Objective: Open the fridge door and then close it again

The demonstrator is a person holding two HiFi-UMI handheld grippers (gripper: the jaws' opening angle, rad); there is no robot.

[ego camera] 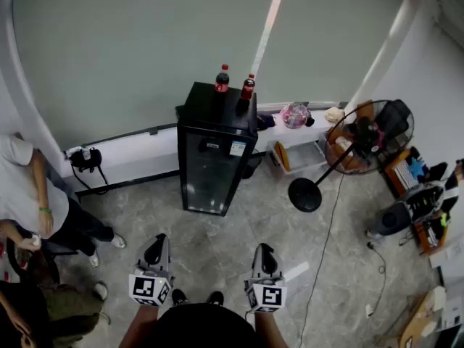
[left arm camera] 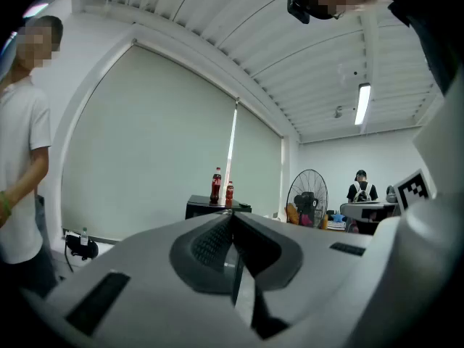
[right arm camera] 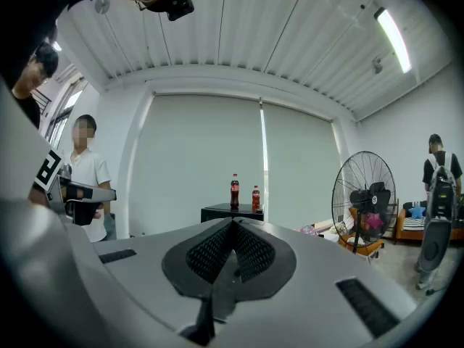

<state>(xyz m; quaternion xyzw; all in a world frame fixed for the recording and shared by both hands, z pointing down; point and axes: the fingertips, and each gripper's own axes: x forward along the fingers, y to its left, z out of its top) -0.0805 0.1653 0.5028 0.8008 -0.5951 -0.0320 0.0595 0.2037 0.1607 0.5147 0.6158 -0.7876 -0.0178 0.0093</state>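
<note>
A small black fridge [ego camera: 214, 151] with a glass door stands against the far wall, door closed; two cola bottles [ego camera: 222, 79] stand on its top. It also shows far ahead in the left gripper view [left arm camera: 217, 205] and the right gripper view [right arm camera: 233, 210]. My left gripper [ego camera: 155, 252] and right gripper [ego camera: 264, 257] are held level, side by side, well short of the fridge. Both have their jaws together with nothing between them, as the left gripper view [left arm camera: 232, 220] and right gripper view [right arm camera: 233, 227] show.
A standing fan [ego camera: 366, 138] is right of the fridge, its round base [ego camera: 304, 194] on the floor and a cable trailing forward. A low white shelf [ego camera: 304, 143] with clutter sits beside the fridge. People [ego camera: 29, 201] are at the left. Equipment [ego camera: 417, 194] fills the right side.
</note>
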